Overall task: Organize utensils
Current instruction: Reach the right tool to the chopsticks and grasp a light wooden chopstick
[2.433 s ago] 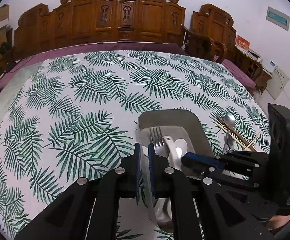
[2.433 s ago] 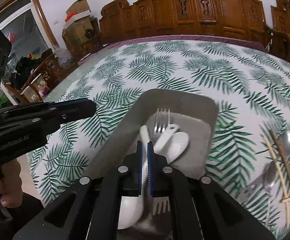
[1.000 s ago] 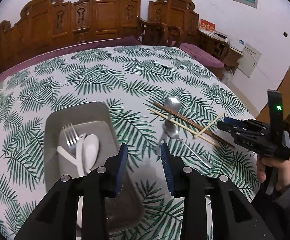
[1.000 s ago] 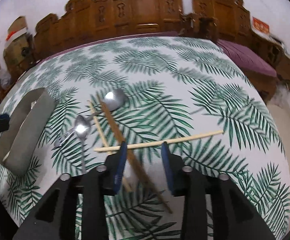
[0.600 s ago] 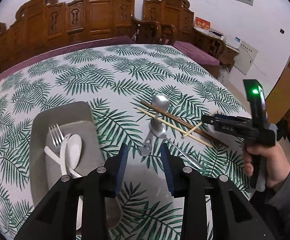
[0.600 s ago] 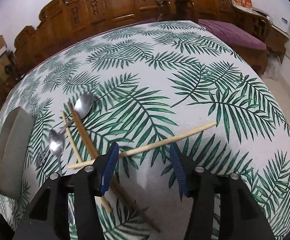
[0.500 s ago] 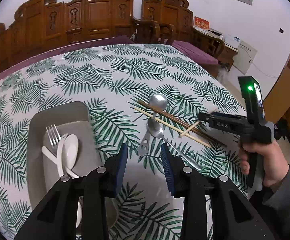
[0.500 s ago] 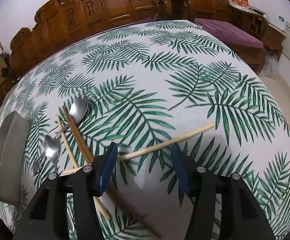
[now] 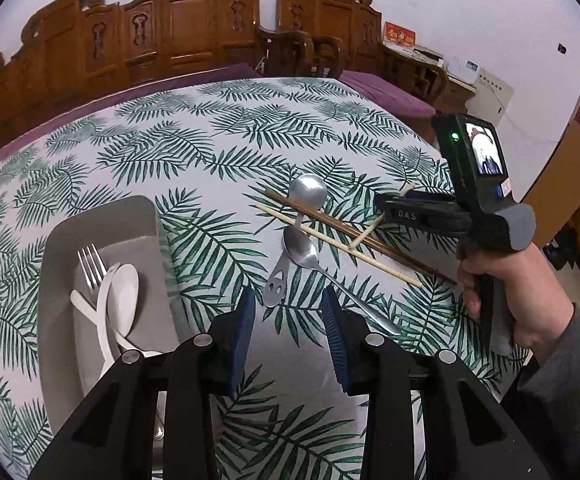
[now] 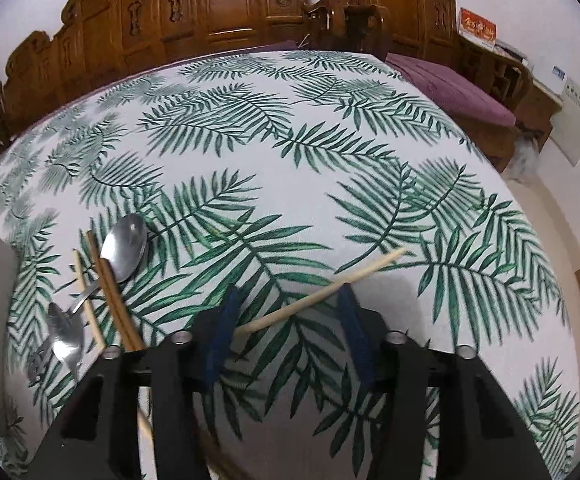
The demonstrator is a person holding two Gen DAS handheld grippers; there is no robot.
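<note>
Right tool (image 10: pixel 288 328): jaws part open, just been closing in, and a pale bamboo chopstick (image 10: pixel 321 294) runs between them; the pads do not press on it as far as we can see. Left tool (image 9: pixel 288 326): jaws part open, empty, hovering over the handles of two steel spoons (image 9: pixel 303 246) on the bench (image 9: pixel 218 148).

Utensils already sorted: a fork (image 9: pixel 90 266) and white spoons (image 9: pixel 122 296) lie in the grey tray (image 9: pixel 102 220) at our left. Left loose on the leaf-print cloth: the two steel spoons, a dark chopstick pair (image 9: pixel 353 232), another pale stick (image 9: pixel 337 246) crossing them, and the one between the right jaws.

Handling, as we judge it: the chopstick is light, stiff, thin and likely to roll or pivot. We would pinch it near mid-length, squarely across, so it does not swing. The steel spoons are heavier and slick; take them at the flat of the handle, not the bowl.
</note>
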